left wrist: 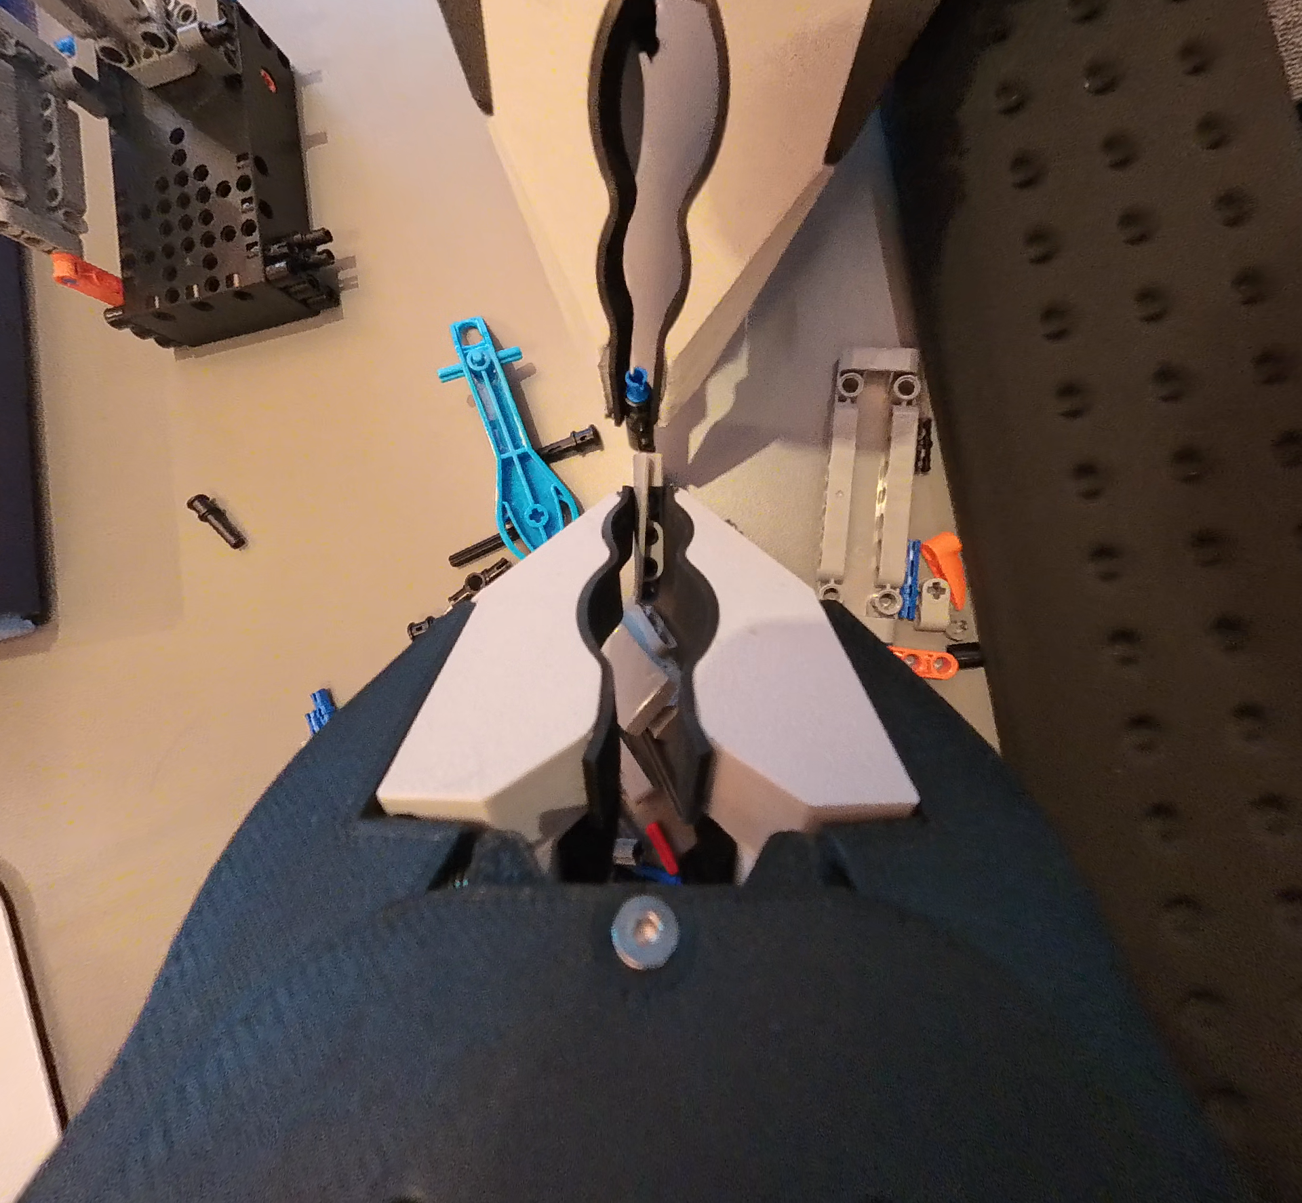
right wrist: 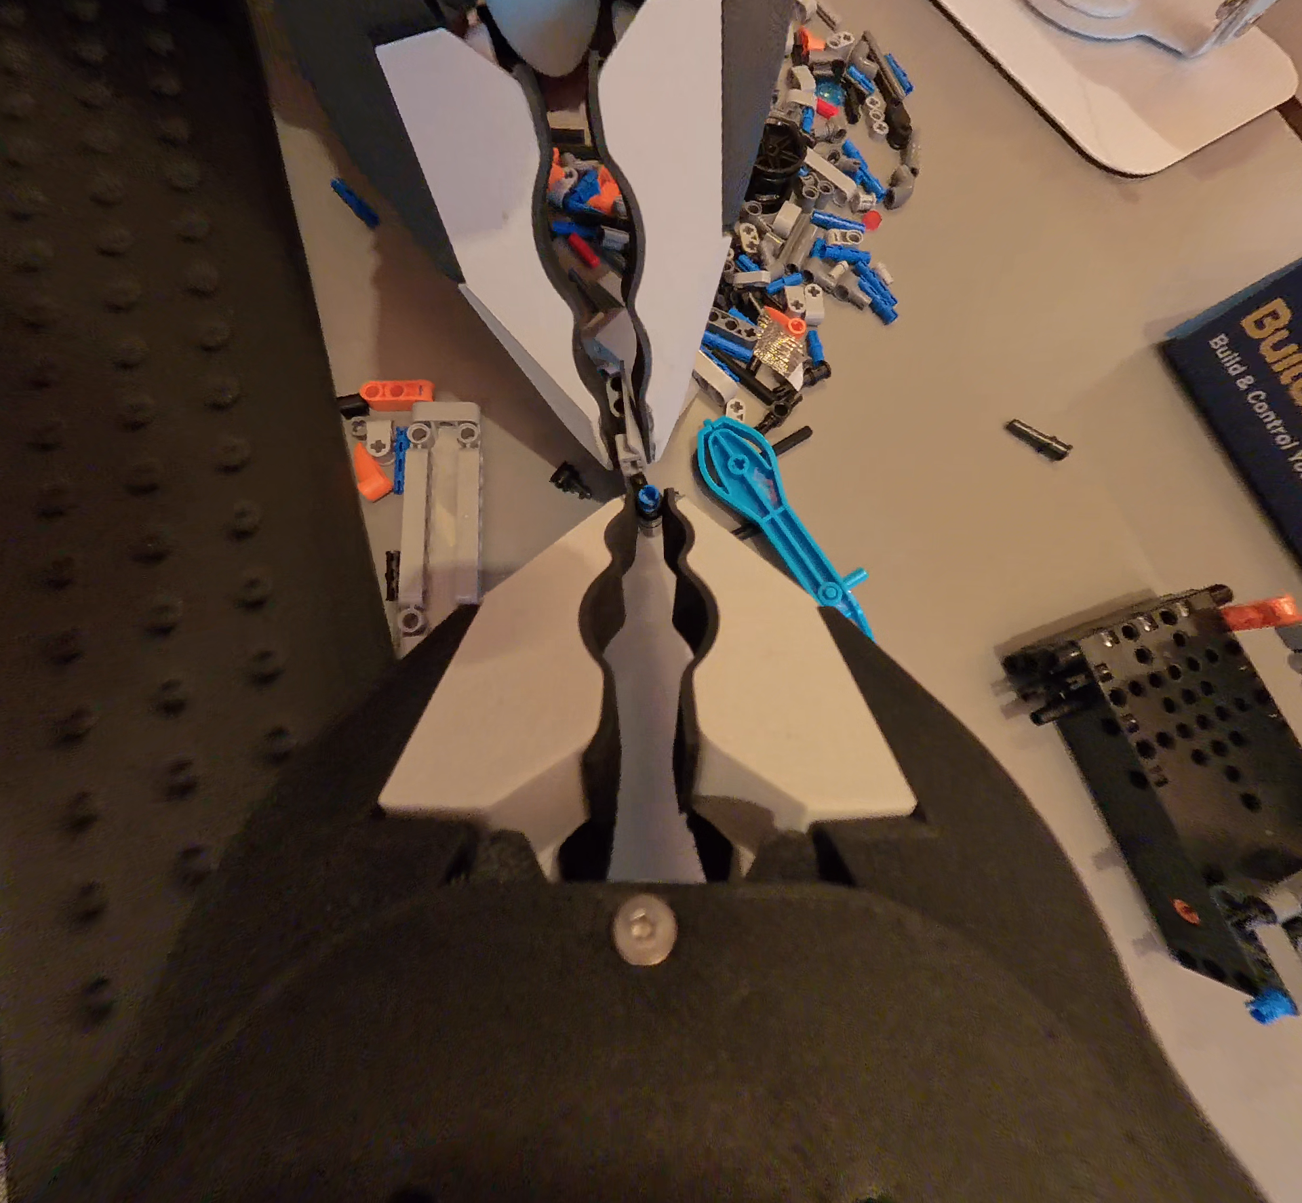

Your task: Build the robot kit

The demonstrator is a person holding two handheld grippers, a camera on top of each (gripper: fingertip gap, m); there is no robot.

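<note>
My left gripper [left wrist: 647,489] is shut on a grey beam piece [left wrist: 647,535] with black holes, its end poking out past the fingertips. It also shows from the front in the right wrist view [right wrist: 629,464]. My right gripper [right wrist: 649,501] is shut on a small blue and black pin [right wrist: 648,500]. It comes down from the top of the left wrist view [left wrist: 637,419], where the pin [left wrist: 637,394] shows too. The two grippers point tip to tip above the table. The pin's black end is almost touching the end of the beam.
A light blue tool [left wrist: 511,450] [right wrist: 768,500] lies by the tips. A grey beam assembly [right wrist: 440,507] with orange parts lies by a dark studded mat [right wrist: 141,394]. A black perforated block [right wrist: 1155,746], a parts pile [right wrist: 810,232], a book [right wrist: 1254,394] and loose black pins lie around. The grippers are tip to tip, or close to it.
</note>
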